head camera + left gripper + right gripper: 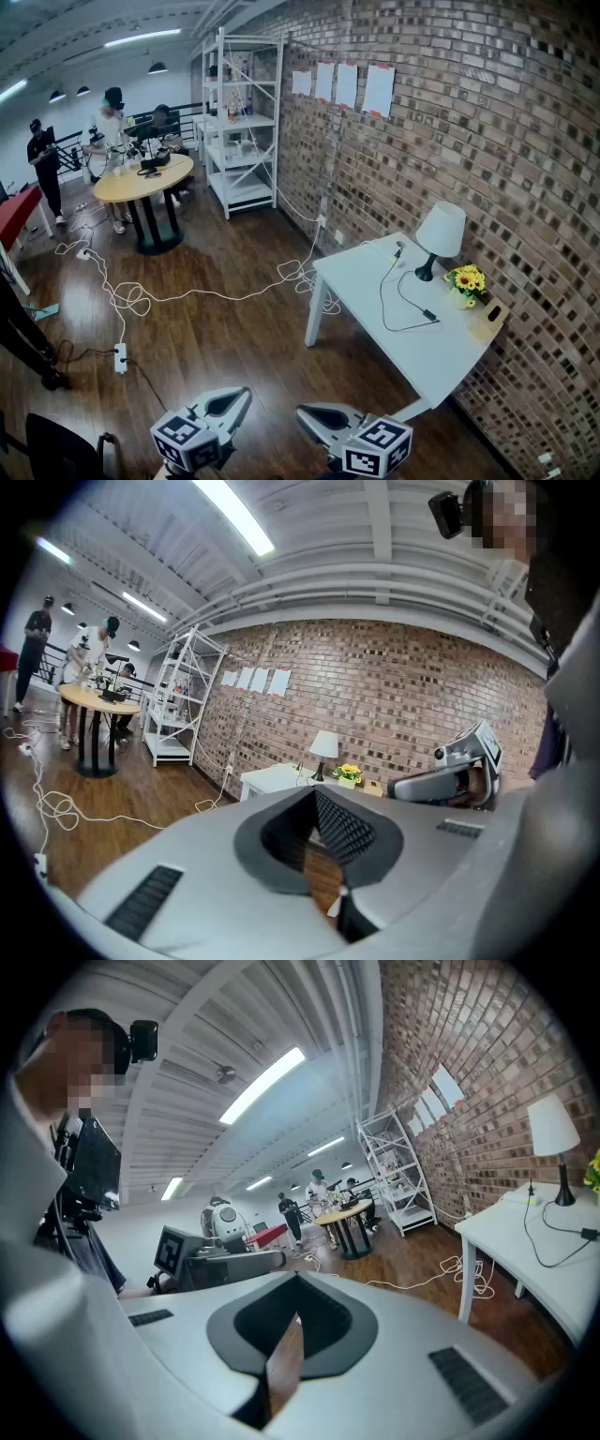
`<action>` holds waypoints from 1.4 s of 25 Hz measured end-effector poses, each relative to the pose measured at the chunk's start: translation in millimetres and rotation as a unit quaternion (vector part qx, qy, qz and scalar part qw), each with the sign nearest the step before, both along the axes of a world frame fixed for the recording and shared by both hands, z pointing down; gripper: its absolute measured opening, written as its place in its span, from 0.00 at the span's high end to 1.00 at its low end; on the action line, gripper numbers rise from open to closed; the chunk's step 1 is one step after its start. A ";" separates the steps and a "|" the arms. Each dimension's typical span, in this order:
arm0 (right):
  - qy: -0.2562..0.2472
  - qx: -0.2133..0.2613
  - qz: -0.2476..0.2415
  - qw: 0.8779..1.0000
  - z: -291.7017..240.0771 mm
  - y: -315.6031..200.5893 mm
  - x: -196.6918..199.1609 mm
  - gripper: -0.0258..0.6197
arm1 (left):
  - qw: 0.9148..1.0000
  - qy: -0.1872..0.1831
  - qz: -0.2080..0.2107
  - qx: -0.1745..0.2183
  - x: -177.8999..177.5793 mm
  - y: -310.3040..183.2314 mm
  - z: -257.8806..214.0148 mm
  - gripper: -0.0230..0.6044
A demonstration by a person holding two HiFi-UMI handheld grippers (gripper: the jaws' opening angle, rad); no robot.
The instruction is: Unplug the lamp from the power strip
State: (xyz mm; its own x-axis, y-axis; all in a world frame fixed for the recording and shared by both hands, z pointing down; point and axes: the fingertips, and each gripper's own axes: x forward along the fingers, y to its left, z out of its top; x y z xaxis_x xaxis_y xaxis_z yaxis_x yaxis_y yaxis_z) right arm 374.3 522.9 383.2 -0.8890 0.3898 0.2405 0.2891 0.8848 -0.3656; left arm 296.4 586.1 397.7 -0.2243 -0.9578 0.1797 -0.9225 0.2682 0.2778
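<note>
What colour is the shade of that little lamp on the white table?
White lampshade, on a dark stand; the head view shows it best.

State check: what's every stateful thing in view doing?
White-shaded table lamp: upright on white table, lit or not unclear.
Black lamp cord: slack, looped beside the lamp; plug end too small to tell.
Left tool: shut, empty.
Right tool: shut, empty.

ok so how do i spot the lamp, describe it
Find the brick wall on the right and the white table set along it. The lamp stands near the table's wall edge, left of a pot of yellow flowers. Unlike them, it has a white shade on a thin black stem, with a black cord trailing across the tabletop.
</note>
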 end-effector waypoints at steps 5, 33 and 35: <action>-0.009 0.003 0.000 1.000 -5.0 -5.5 -18.3 0.96 | 1.000 -0.010 0.004 0.006 -9.0 -8.1 -2.3 0.95; -0.012 -0.065 -0.018 0.998 12.5 -147.3 -78.3 0.96 | 0.997 -0.051 -0.004 -0.057 -66.2 -154.6 -9.5 0.95; -0.015 -0.067 -0.044 0.997 8.8 -154.5 -88.5 0.96 | 0.996 -0.056 -0.020 -0.062 -75.3 -162.5 -9.4 0.95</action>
State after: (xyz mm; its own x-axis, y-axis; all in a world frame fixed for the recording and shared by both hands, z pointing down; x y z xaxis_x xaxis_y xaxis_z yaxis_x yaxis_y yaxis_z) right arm 285.8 368.4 392.0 -0.8561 0.4929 0.1551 0.3755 0.7997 -0.4685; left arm 221.1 423.6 388.4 -0.2867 -0.9199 0.2677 -0.9340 0.3305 0.1355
